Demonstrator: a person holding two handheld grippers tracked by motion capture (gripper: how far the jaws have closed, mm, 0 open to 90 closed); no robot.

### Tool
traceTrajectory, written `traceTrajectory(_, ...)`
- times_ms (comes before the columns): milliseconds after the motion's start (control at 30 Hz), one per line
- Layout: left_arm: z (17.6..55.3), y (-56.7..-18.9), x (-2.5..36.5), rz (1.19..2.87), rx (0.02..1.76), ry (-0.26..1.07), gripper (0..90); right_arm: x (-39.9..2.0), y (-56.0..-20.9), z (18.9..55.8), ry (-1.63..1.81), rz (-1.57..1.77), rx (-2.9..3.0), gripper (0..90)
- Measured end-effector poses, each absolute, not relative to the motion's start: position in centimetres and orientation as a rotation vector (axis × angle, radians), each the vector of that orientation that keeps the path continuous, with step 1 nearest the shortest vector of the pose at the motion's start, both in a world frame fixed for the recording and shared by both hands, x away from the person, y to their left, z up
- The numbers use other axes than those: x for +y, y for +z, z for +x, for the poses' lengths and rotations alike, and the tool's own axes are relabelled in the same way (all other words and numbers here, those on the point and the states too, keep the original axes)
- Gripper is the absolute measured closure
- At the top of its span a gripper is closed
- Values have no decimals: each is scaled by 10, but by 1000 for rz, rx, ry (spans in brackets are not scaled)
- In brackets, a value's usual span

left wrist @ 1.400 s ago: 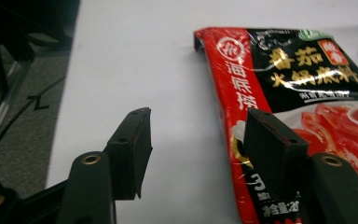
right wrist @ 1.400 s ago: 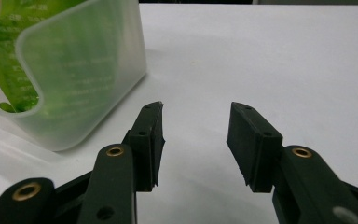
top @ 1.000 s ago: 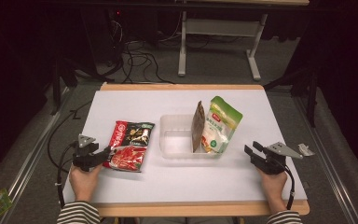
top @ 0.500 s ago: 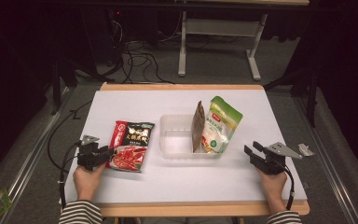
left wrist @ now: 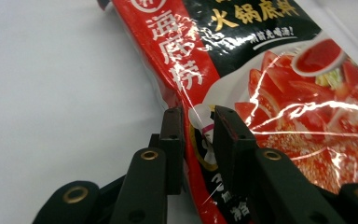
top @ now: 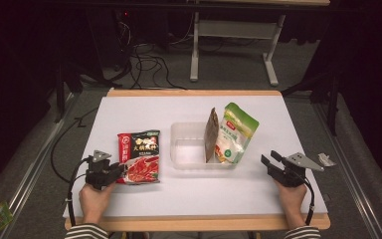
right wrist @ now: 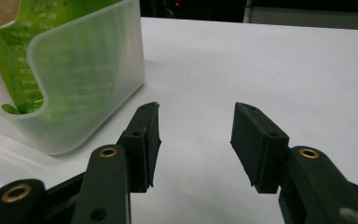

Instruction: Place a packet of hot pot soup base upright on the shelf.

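1. The left gripper (top: 118,172) has just been closing its jaws on the near-left corner of the red sauce packet (top: 139,156).
2. The clear tub (top: 186,149) holds a green pouch (top: 235,133) and a brown packet (top: 211,134), both upright.
3. The right gripper (top: 271,160) rests apart, its jaws parted.

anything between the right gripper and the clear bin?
Nothing: bare white table between the right gripper and the clear bin in the high view. The right gripper view agrees, with open jaws and the bin wall just ahead-left.
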State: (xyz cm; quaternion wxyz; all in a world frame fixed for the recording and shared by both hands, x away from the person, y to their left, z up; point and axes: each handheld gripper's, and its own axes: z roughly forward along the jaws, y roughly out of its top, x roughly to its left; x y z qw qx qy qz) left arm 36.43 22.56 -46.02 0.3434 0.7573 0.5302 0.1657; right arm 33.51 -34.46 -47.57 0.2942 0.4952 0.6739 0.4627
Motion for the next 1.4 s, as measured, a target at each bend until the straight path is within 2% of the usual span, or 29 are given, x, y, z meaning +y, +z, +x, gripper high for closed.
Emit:
traceTrajectory(433,341,-455,205,1986,1391,354,748,-345,-476,334,1244,1308,1780,517)
traceTrajectory(500,342,-454,205,1996,1394,356,724,-344,-476,334,1244,1312,1782,515)
traceTrajectory(533,344,-453,206,2001,1397,351,684,-345,-476,334,1243,1312,1783,514)
traceTrajectory(667,357,-448,212,1991,1452,389,537,-345,-476,334,1245,1311,1780,511)
traceTrajectory(867,385,-440,215,1989,1521,341,483,-345,-476,334,1245,1312,1780,494)
traceTrajectory(1067,416,-438,221,1977,1633,226,461,-344,-476,334,1243,1320,1779,481)
traceTrajectory(1267,432,-438,223,1964,1708,214,449,-342,-476,334,1224,1312,1798,479)
traceTrajectory(1400,437,-447,224,1927,1737,158,456,-343,-476,334,1226,1310,1794,478)
